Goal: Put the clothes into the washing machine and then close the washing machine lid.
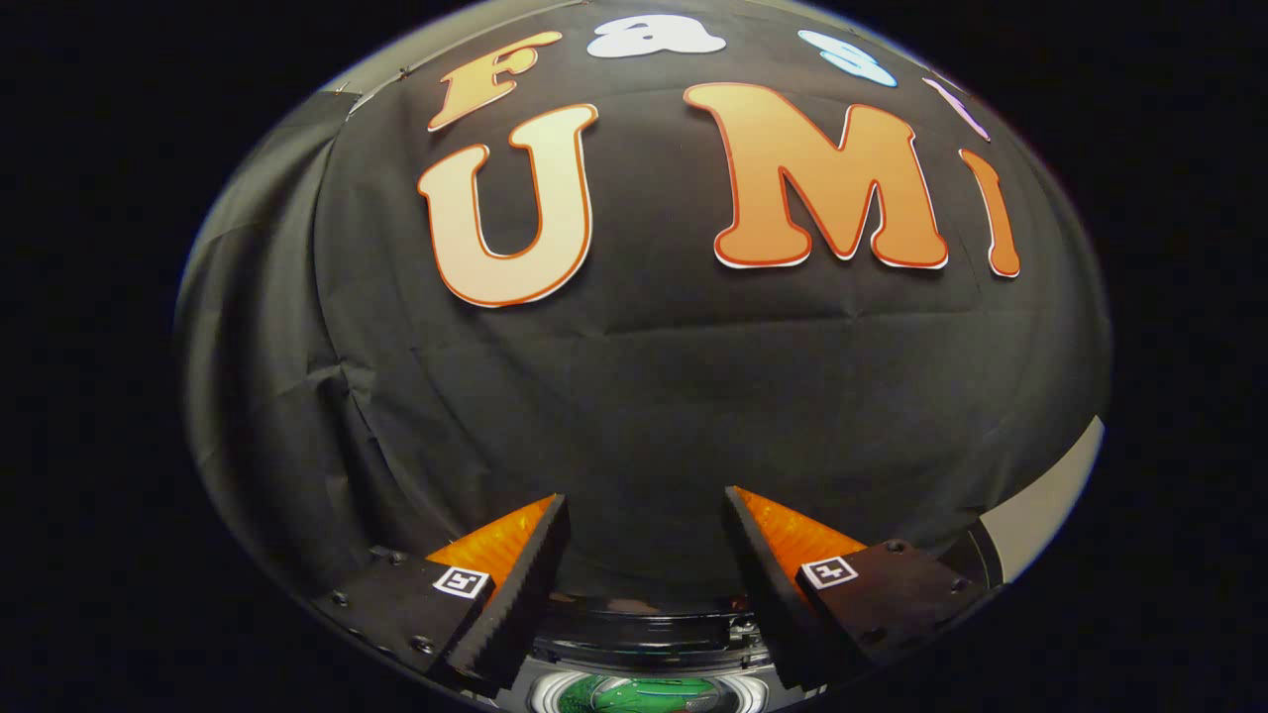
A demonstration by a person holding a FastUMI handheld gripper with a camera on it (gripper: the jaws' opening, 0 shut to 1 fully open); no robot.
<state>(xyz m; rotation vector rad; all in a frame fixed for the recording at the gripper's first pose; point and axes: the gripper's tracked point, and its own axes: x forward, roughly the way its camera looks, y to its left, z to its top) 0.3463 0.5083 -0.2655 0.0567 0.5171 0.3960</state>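
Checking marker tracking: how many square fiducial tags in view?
2. One small white square tag with black pattern on each finger mount of the open claw, the other opposite. More may be hidden.

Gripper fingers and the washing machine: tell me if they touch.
Apart. The gripper view shows the gripper open, its fingers raised toward the booth wall, the washing machine below them.

This is a staged recording booth, not a lived-in home: a creased black cloth wall [644, 376] hangs across nearly the whole frame, pinned along its top edge. At the bottom centre, between the spread-apart fingers of the gripper [646, 515], sits the round opening of a washing machine [644, 634], with something green inside it.
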